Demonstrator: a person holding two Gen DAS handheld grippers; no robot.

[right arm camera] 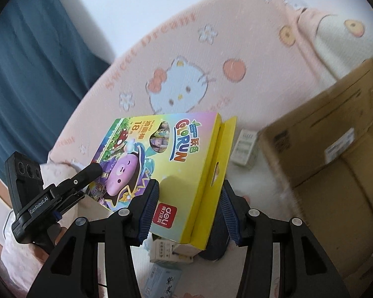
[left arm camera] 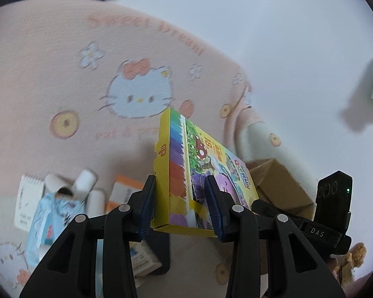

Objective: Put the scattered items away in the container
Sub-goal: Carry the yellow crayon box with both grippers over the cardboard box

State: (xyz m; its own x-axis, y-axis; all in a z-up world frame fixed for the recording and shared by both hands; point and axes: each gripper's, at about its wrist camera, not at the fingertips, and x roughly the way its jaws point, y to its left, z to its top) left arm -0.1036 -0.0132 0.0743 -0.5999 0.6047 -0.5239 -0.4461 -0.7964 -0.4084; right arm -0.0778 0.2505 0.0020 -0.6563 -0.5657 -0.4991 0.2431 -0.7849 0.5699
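A yellow crayon box [left arm camera: 199, 171] with a purple cartoon figure is held in the air by both grippers. My left gripper [left arm camera: 181, 206] is shut on its near end, seen edge-on. My right gripper [right arm camera: 189, 213] is shut on the other end [right arm camera: 176, 164], by the red logo. The left gripper also shows in the right wrist view [right arm camera: 92, 171], pinching the box's left corner. An open brown cardboard box [right arm camera: 335, 154] stands at the right; it also shows in the left wrist view [left arm camera: 278, 183] behind the crayon box.
A pink Hello Kitty mat [left arm camera: 87, 74] covers the surface. Small cartons, a notepad [left arm camera: 27, 201] and a blue packet [left arm camera: 47, 221] lie scattered at lower left. A white carton [right arm camera: 245, 146] lies beside the cardboard box. More small boxes [right arm camera: 169, 250] lie under the crayon box.
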